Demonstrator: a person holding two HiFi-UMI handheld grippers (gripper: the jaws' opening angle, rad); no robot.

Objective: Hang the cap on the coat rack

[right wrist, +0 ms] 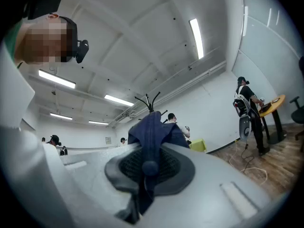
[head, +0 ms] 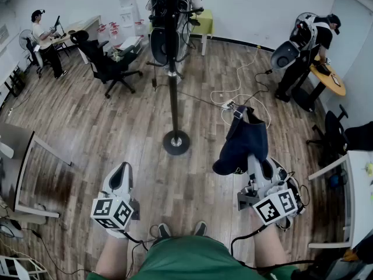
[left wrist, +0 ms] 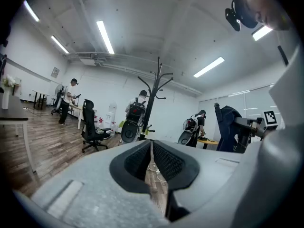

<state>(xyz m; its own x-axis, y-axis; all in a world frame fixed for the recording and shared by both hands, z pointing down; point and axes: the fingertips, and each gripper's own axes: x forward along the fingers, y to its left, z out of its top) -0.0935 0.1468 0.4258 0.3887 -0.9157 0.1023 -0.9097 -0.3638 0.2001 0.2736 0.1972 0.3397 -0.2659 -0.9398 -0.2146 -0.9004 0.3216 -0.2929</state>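
My right gripper (head: 256, 167) is shut on a dark navy cap (head: 243, 140), which stands up out of its jaws over the wooden floor. In the right gripper view the cap (right wrist: 153, 132) is pinched between the black pads and hides much of what lies ahead. The black coat rack (head: 173, 69) stands ahead and left of the cap on a round base (head: 176, 142); its curved hooks (left wrist: 159, 82) show in the left gripper view. My left gripper (head: 120, 177) is low at the left, jaws shut (left wrist: 151, 161) with nothing between them.
A black office chair (head: 108, 66) stands at the back left, near a person at a desk (head: 44, 39). Another person with a backpack (head: 306, 48) leans over a round table at the right. A white cable and power strip (head: 230, 104) lie on the floor behind the rack.
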